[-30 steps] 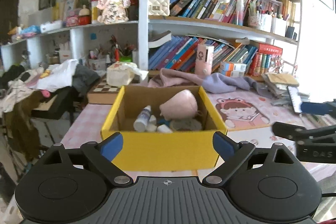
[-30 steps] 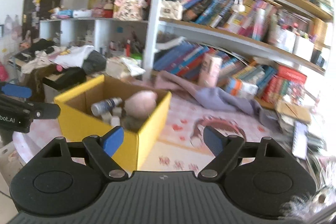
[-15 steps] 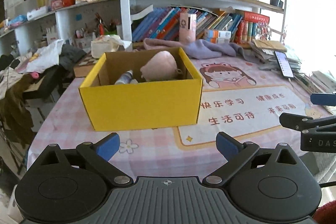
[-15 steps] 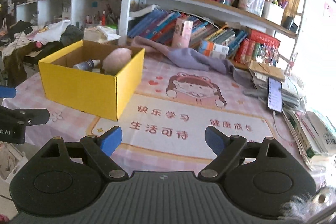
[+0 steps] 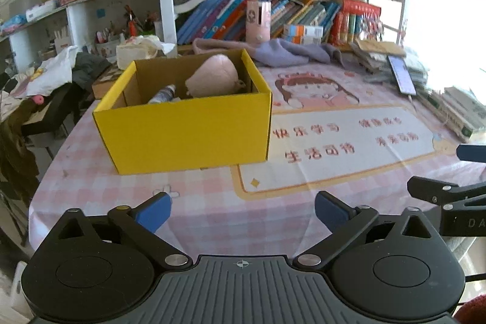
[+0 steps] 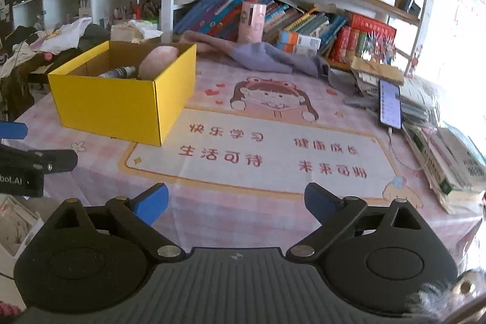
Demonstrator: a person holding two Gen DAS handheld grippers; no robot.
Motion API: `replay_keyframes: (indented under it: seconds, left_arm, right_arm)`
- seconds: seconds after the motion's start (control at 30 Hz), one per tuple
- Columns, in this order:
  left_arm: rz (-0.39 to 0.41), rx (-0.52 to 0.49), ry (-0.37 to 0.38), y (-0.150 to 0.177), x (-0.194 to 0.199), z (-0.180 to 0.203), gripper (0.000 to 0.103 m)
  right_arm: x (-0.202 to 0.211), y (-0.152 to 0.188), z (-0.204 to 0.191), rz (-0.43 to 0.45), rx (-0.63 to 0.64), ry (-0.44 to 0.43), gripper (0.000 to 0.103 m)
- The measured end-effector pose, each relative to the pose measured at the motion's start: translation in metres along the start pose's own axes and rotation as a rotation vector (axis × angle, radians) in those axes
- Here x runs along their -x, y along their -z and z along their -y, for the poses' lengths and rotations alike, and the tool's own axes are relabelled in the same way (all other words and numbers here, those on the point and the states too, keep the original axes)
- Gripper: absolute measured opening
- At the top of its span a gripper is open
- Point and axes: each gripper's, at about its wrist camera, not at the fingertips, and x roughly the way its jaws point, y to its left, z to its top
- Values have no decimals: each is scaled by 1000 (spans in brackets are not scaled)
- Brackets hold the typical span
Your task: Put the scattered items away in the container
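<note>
A yellow cardboard box [image 5: 188,126] [image 6: 106,102] stands on the pink checked tablecloth. Inside it lie a pink plush item [image 5: 212,78] [image 6: 158,59] and a small spray bottle [image 5: 162,93] [image 6: 118,72]. My left gripper [image 5: 243,213] hovers over the table's near edge, well short of the box, its jaws opening with nothing between them. My right gripper [image 6: 235,202] hangs to the right of the box over the printed mat, jaws also opening and empty. Each gripper's fingers show at the edge of the other's view.
A phone [image 6: 390,104] lies on stacked books [image 6: 449,154] at the table's right edge. A purple cloth [image 6: 267,56] lies behind the mat, and a pink tube [image 5: 258,20] stands before the bookshelf. Clothes [image 5: 51,72] pile up at the left.
Both grippers have drawn back from the box and dipped, so the box looks smaller and farther. Both pairs of jaws have spread wider.
</note>
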Motion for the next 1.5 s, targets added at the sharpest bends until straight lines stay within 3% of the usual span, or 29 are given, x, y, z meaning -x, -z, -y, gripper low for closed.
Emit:
replay_keyframes:
  seconds: [0.47, 1.5]
  left_arm:
    - [-45, 2, 56, 5, 1, 8, 103]
    - [-85, 31, 60, 10, -3, 8, 103]
  right_arm:
    - [5, 5, 5, -20, -14, -14, 100]
    - [0, 5, -1, -31, 6, -35, 103]
